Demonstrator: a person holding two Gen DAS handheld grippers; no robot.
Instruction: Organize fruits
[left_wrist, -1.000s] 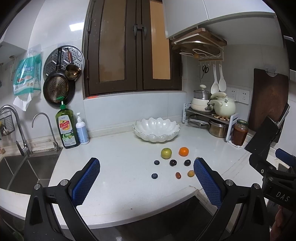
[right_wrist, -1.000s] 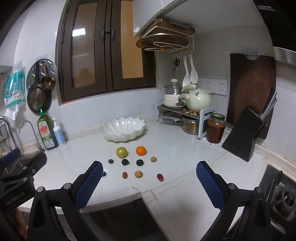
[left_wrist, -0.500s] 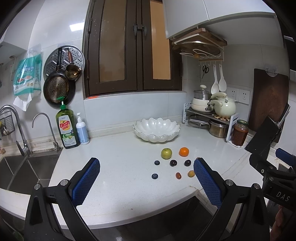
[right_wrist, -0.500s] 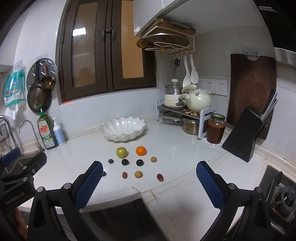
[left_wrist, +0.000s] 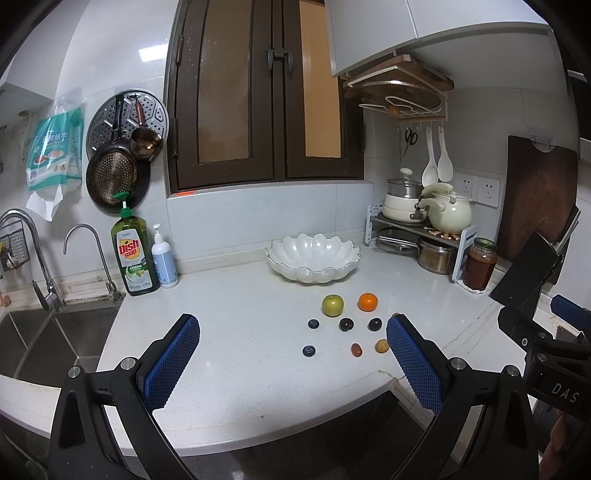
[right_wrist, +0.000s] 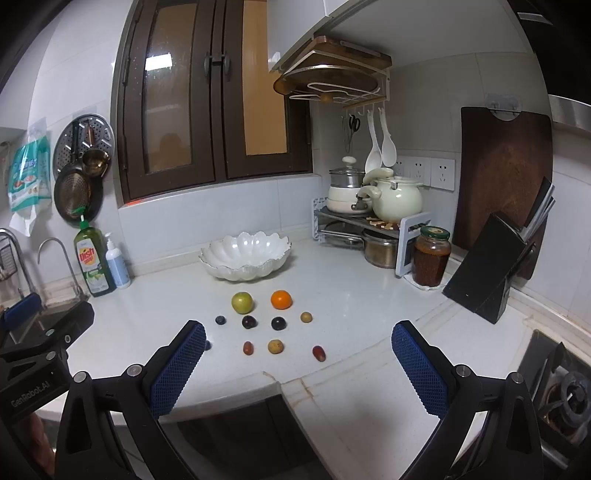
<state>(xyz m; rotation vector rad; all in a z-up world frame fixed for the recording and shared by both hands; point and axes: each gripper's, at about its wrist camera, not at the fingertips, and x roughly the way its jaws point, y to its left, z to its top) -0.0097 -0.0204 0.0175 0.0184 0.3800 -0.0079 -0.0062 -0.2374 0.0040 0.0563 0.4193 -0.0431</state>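
Blue-padded, my left gripper and right gripper both gape wide, grasping nothing, hanging above the near edge of the white counter. Far ahead, the scalloped white bowl sits empty. Between it and me lie the green apple, the orange to its right, and small dark and yellowish fruits nearer me

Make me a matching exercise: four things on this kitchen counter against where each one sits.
1. apple
2. orange
3. bowl
4. jar

A. right of the apple
B. by the pot rack
C. behind the fruit, empty
D. left of the orange

Pairs: 1-D, 2-A, 3-C, 4-B
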